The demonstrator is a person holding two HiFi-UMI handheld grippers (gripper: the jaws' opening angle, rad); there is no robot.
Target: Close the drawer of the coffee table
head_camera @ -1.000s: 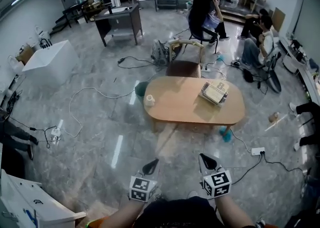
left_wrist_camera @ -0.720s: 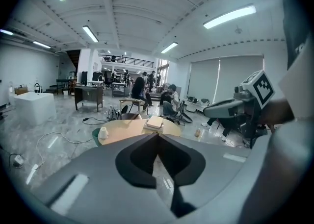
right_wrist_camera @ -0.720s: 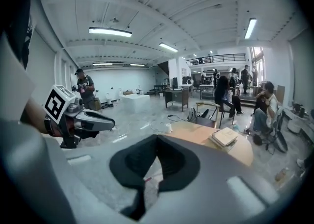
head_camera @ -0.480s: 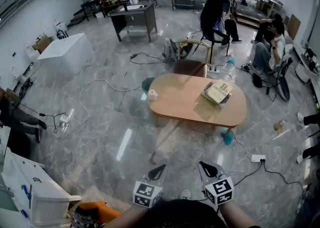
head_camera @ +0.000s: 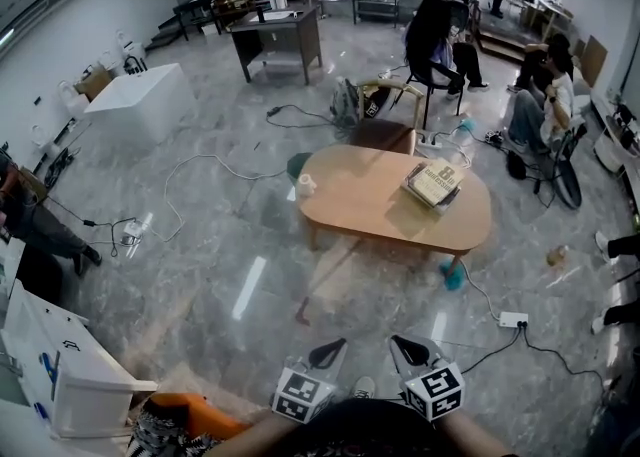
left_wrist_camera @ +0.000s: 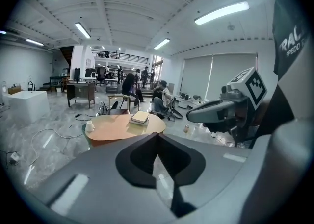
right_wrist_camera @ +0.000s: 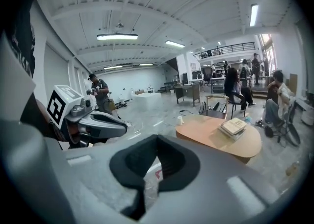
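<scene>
Well, with my left gripper and right gripper both pressed together on nothing, I should first come closer to the oval light wooden coffee table, well ahead on the glossy floor, and find its drawer, which I cannot make out.

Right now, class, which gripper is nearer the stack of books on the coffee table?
Right. In the head view the right gripper is almost straight below the books, well short of the table; the left gripper sits beside it, farther left.
</scene>
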